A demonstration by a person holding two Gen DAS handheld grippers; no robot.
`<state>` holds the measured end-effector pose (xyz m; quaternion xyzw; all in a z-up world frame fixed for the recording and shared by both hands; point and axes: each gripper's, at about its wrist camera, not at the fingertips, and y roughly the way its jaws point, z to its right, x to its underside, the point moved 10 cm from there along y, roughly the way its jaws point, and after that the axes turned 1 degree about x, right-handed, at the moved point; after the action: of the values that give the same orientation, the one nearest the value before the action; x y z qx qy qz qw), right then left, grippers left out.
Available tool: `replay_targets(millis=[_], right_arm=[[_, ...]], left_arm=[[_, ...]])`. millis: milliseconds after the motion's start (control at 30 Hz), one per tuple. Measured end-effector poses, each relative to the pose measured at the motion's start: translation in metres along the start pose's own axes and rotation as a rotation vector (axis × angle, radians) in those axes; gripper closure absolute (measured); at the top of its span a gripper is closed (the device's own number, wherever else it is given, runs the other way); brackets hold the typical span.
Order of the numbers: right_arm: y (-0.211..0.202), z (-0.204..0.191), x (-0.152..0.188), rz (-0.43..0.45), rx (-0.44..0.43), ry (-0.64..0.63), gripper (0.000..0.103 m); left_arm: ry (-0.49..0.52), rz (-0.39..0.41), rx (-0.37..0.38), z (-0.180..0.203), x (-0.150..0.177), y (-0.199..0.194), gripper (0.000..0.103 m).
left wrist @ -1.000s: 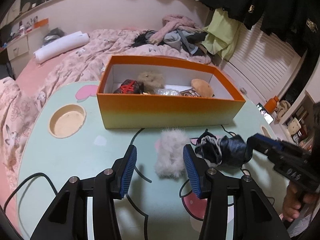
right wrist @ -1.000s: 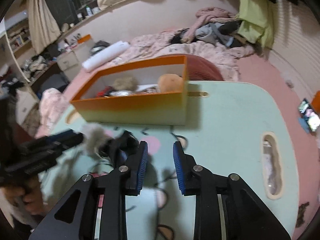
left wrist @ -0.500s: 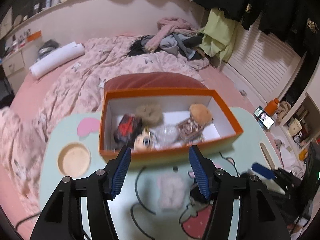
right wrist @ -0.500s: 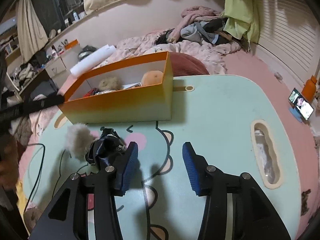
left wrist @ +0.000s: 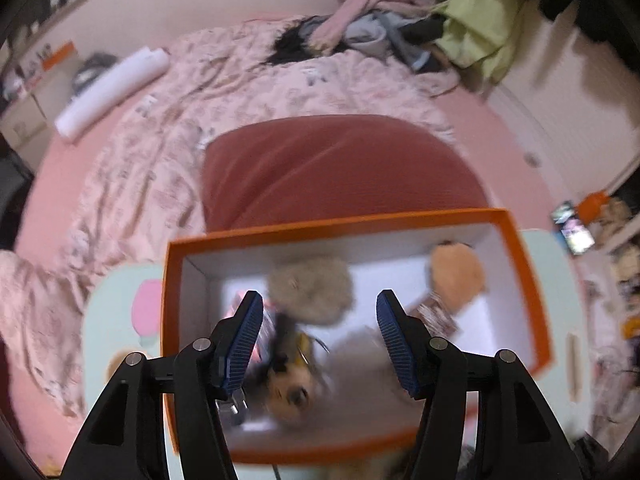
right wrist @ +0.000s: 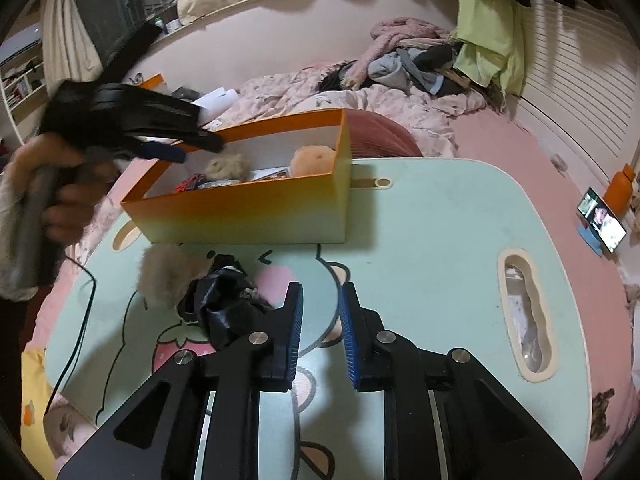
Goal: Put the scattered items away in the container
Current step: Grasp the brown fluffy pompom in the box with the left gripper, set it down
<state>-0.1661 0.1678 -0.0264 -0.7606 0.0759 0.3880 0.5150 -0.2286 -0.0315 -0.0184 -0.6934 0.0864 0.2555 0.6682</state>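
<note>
The orange box [left wrist: 528, 280] holds a beige fluffy ball [left wrist: 310, 288], an orange plush [left wrist: 456, 276], a doll head [left wrist: 292, 392] and other small items, blurred. My left gripper [left wrist: 318, 334] is open and empty, high over the box; it also shows in the right wrist view [right wrist: 160, 152] above the box's [right wrist: 248, 212] left end. A grey fluffy pompom [right wrist: 164, 274] and a crumpled black item [right wrist: 224, 304] lie on the mint table [right wrist: 432, 240] in front of the box. My right gripper [right wrist: 320, 332] is open with a narrow gap, empty, just right of the black item.
A red cushion [left wrist: 336, 168] and a pink bed with rumpled bedding [left wrist: 160, 152] lie behind the box. A black cable [right wrist: 80, 320] runs over the table's left side. The table has an oval slot [right wrist: 524, 312] at right. A phone [right wrist: 602, 224] stands on the floor.
My left gripper has risen from table level and moved forward over the box, still open. My right gripper has drawn back slightly and its fingers have narrowed. The pompom and black item stay on the table.
</note>
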Motion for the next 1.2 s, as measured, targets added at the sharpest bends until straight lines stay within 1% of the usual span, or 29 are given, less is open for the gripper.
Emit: replay_targets(millis=[33, 100, 167, 233, 267, 300, 333, 400, 500, 567, 667, 733, 833, 933, 1000, 1067, 1133, 1200], right_arm=[[-0.001, -0.002, 0.0, 0.004, -0.007, 0.0, 0.083], [-0.002, -0.004, -0.001, 0.01, -0.034, 0.013, 0.082], [-0.003, -0.005, -0.001, 0.011, -0.059, 0.034, 0.076], [-0.003, -0.005, 0.0, 0.006, -0.064, 0.039, 0.076], [-0.002, -0.006, 0.0, 0.005, -0.06, 0.035, 0.076], [-0.002, -0.006, 0.001, 0.005, -0.055, 0.032, 0.076], [-0.001, -0.006, 0.001, 0.003, -0.054, 0.032, 0.076], [-0.001, -0.006, 0.003, -0.005, -0.056, 0.033, 0.076], [0.0, -0.005, 0.003, -0.009, -0.052, 0.034, 0.076], [0.001, -0.005, 0.004, -0.015, -0.051, 0.033, 0.076], [0.002, -0.004, 0.006, -0.022, -0.049, 0.032, 0.076], [0.003, -0.005, 0.005, -0.022, -0.048, 0.032, 0.076], [0.003, -0.005, 0.005, -0.021, -0.047, 0.031, 0.076], [0.003, -0.004, 0.005, -0.02, -0.048, 0.038, 0.076], [0.002, -0.003, 0.004, -0.021, -0.051, 0.046, 0.076], [0.002, -0.003, 0.002, -0.022, -0.051, 0.046, 0.076], [0.0, -0.003, -0.002, -0.02, -0.051, 0.043, 0.076], [-0.005, -0.004, -0.011, -0.014, -0.07, 0.048, 0.076]], left_arm=[[0.009, -0.017, -0.025, 0.0, -0.001, 0.008, 0.044], [0.009, -0.053, -0.049, 0.0, -0.002, 0.021, 0.044], [0.009, -0.073, -0.07, -0.001, -0.002, 0.032, 0.044], [0.012, -0.101, -0.089, -0.003, -0.002, 0.045, 0.045], [0.009, -0.115, -0.084, -0.003, -0.001, 0.048, 0.051], [0.003, -0.13, -0.066, -0.003, 0.0, 0.051, 0.057], [-0.005, -0.137, -0.047, -0.002, 0.001, 0.052, 0.062], [0.0, -0.13, -0.039, -0.001, 0.003, 0.049, 0.065], [0.011, -0.095, -0.015, 0.003, 0.002, 0.04, 0.066], [0.005, -0.051, 0.027, 0.008, -0.002, 0.025, 0.066], [0.007, 0.053, 0.096, 0.017, -0.007, -0.017, 0.066], [0.015, 0.117, 0.135, 0.023, -0.004, -0.047, 0.066], [0.028, 0.199, 0.207, 0.03, 0.015, -0.092, 0.066], [0.025, 0.221, 0.249, 0.03, 0.048, -0.109, 0.066], [0.015, 0.213, 0.272, 0.031, 0.07, -0.108, 0.066], [0.004, 0.185, 0.294, 0.032, 0.096, -0.096, 0.065], [-0.012, 0.153, 0.308, 0.032, 0.114, -0.083, 0.065], [-0.043, 0.127, 0.327, 0.032, 0.13, -0.07, 0.065]])
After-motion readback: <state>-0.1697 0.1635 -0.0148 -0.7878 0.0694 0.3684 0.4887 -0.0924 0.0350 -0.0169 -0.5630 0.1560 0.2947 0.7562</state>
